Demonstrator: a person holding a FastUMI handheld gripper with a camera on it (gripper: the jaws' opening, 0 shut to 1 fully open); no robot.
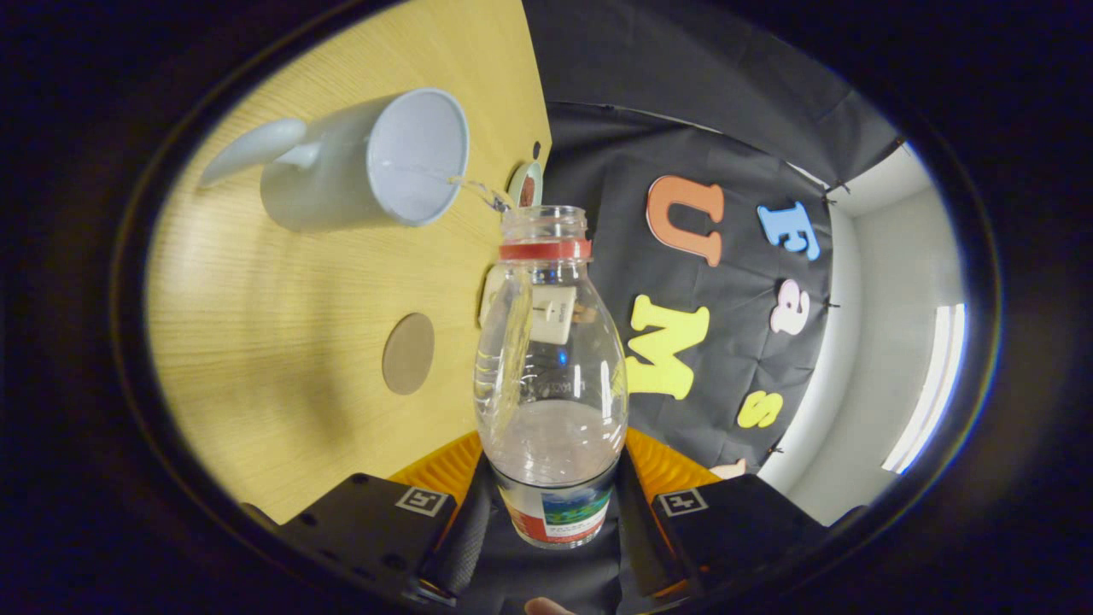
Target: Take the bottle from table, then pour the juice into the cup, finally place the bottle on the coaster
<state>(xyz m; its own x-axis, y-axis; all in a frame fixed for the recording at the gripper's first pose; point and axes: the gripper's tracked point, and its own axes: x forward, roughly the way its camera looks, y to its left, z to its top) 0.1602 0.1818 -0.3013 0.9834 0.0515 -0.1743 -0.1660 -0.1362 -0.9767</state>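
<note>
My gripper (pixel 553 478) is shut on a clear plastic bottle (pixel 551 359), both fingers pressing its lower body by the label. The bottle has a red neck ring and no cap, and it is tipped over sideways with the whole view rolled. A thin clear stream (pixel 474 190) runs from its mouth into the white mug (pixel 367 162), which stands on the wooden table (pixel 282 316) just beyond the bottle mouth. Some liquid lies along the bottle's lower side. A round brown coaster (pixel 408 353) lies flat on the table beside the bottle, nearer the fingers than the mug.
A small round object (pixel 526 184) lies at the table's far edge behind the bottle mouth. A pale tag-like thing (pixel 553 314) shows through the bottle. The black booth wall hangs past the table edge, with a white wall and a bright window (pixel 931 384) beyond.
</note>
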